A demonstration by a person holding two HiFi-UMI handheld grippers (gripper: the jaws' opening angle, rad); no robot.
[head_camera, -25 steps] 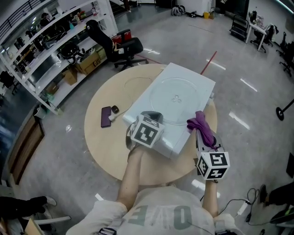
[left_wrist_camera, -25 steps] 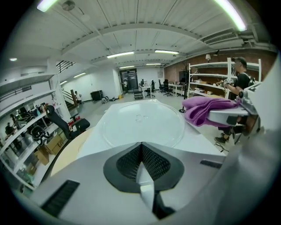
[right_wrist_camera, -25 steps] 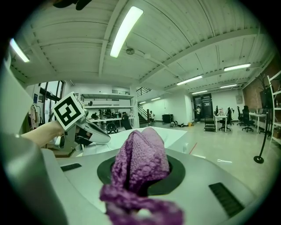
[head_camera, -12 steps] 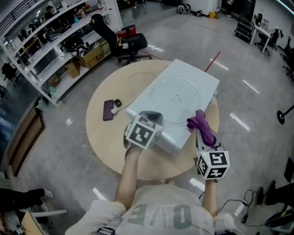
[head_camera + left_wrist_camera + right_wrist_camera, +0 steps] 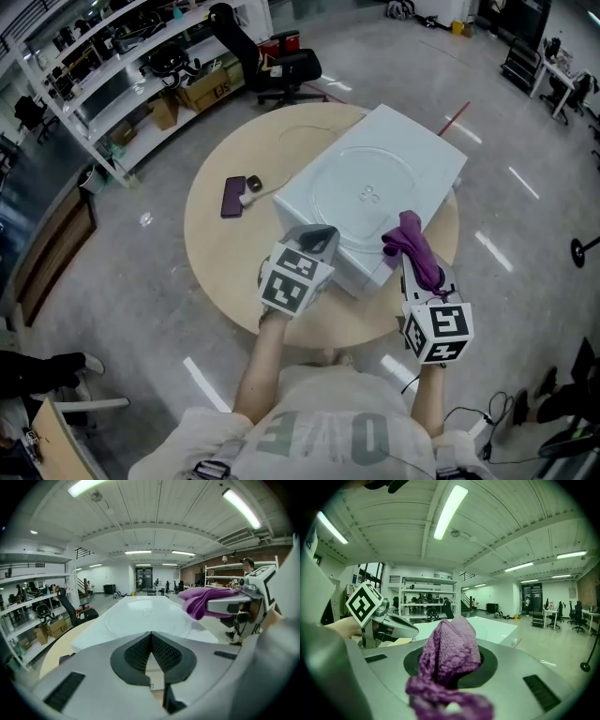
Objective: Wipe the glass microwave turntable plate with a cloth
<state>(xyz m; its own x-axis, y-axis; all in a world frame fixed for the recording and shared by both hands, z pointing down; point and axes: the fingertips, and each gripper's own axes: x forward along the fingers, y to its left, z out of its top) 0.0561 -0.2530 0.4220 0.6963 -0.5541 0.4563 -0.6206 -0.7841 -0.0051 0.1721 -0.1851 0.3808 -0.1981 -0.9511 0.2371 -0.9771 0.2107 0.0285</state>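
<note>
Surface: round wooden table (image 5: 216,253), centre of the head view, on a polished grey floor (image 5: 122,281). Room is an open workshop with metal shelving (image 5: 122,75) in the upper left and a black office chair (image 5: 281,70) at the top edge.

On the table: a white microwave (image 5: 427,145) set at a slant, right of centre. The glass turntable plate (image 5: 366,192) lies flat on its top face. A purple phone (image 5: 233,197) lies on the bare wood left of the microwave.

Left gripper (image 5: 319,239): tip is over the near-left corner of the microwave, just beside the plate's lower-left rim. In the left gripper view its jaws (image 5: 151,641) meet pad to pad with nothing between them. The plate (image 5: 145,616) sits directly ahead.

Right gripper (image 5: 406,261): at the near-right edge of the microwave, by the plate's lower-right rim. Its jaws are clamped on a purple cloth (image 5: 415,248), which bunches up past the tips and trails back over the gripper body (cloth (image 5: 450,648)). From the left gripper view the cloth (image 5: 206,599) hangs above the plate's right edge. Contact with the glass cannot be confirmed.
</note>
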